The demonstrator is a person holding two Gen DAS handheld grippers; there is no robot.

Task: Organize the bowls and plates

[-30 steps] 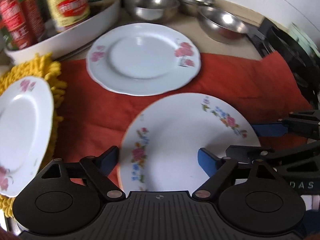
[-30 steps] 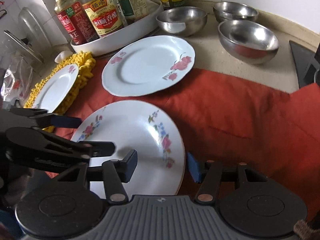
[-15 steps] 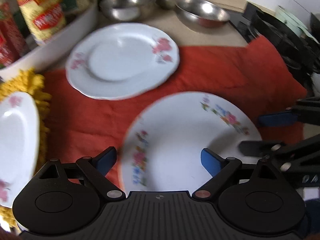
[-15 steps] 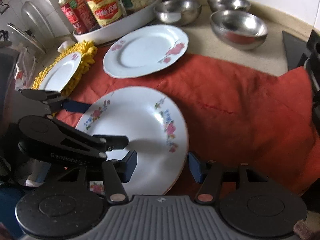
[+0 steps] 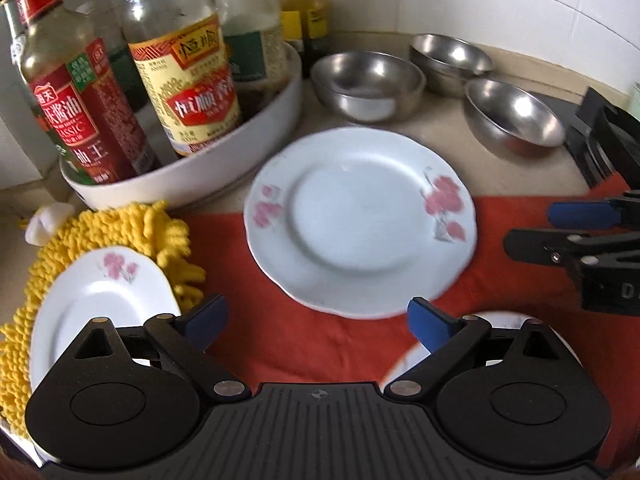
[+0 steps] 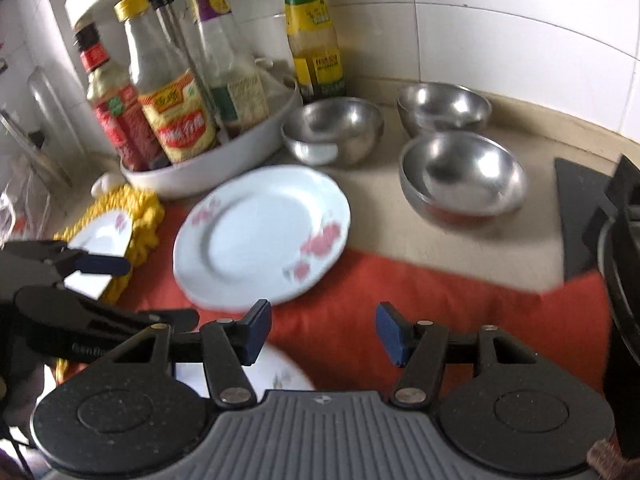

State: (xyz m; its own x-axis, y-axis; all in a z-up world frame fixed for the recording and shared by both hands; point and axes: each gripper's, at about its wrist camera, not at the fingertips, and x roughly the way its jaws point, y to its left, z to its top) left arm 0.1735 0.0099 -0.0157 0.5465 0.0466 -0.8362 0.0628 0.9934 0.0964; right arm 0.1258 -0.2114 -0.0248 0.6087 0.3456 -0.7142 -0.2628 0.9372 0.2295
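Observation:
A white plate with pink flowers (image 5: 360,220) (image 6: 260,236) lies on the red cloth (image 5: 304,340), just beyond both grippers. A smaller flowered plate (image 5: 100,300) (image 6: 104,240) rests on a yellow mat to the left. The large flowered plate (image 5: 402,366) (image 6: 280,372) is mostly hidden beneath the grippers. Three steel bowls (image 5: 368,84) (image 5: 452,60) (image 5: 516,116) stand at the back, also in the right wrist view (image 6: 332,132) (image 6: 444,108) (image 6: 460,176). My left gripper (image 5: 316,320) (image 6: 132,292) hovers over the cloth, its jaws opening with nothing between them. My right gripper (image 6: 323,332) (image 5: 560,228) is open and holds nothing.
A white round tray (image 5: 224,152) holding several sauce bottles stands at the back left against the tiled wall. The yellow mat (image 5: 132,224) lies in front of it. A black stove (image 6: 616,216) borders the right side. Bare counter (image 6: 380,224) shows between the cloth and the bowls.
Both grippers have risen and tilted up from over the large flowered plate, which has slid to the bottom of both views. The left jaws stand wider apart.

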